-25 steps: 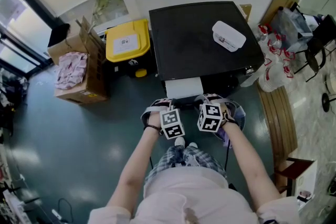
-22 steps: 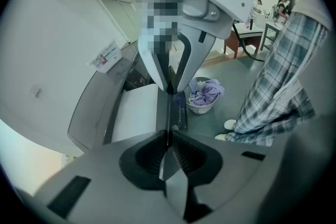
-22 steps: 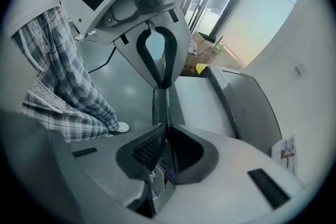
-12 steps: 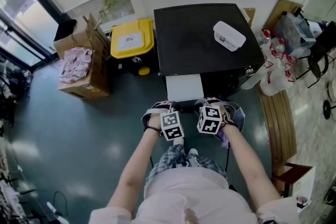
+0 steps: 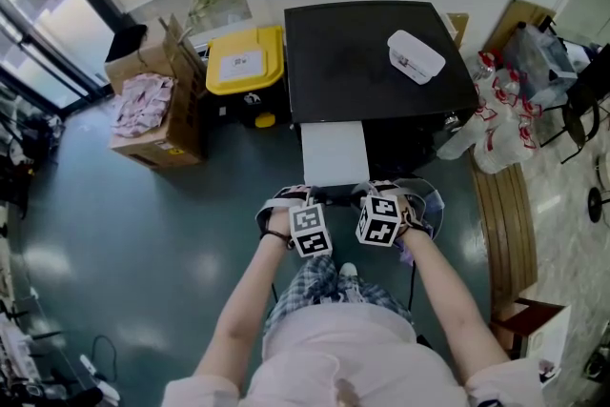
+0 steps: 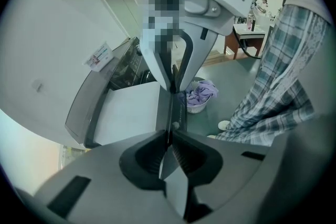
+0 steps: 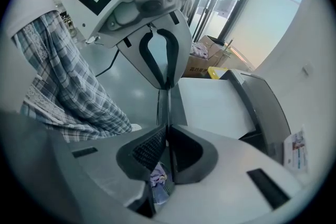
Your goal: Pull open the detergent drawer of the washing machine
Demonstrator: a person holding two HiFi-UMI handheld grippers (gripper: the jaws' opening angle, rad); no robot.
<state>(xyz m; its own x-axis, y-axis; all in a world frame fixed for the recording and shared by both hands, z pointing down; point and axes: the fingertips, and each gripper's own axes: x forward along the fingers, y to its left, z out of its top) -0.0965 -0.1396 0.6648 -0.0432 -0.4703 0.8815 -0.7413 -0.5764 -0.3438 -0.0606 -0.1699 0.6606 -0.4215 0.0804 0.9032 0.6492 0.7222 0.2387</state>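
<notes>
Left tongs (image 5: 303,197) and right tongs (image 5: 375,195) each clamp the near edge of the white detergent drawer (image 5: 334,152), which juts from the black washing machine (image 5: 372,62).

Honestly, we can't read a single word anywhere here. We spot a white label on the yellow bin lid (image 5: 239,64), but its print is way too tiny. The white box (image 5: 416,55) on top of the black washing machine (image 5: 372,62) has some reddish print, and to us it's just a smudge. In the left gripper view we see a small white printed patch (image 6: 100,55) with red and dark marks, unreadable too. One marker cube (image 5: 312,230) and the other marker cube (image 5: 379,219) carry only black-and-white square patterns, no letters or numbers.
</notes>
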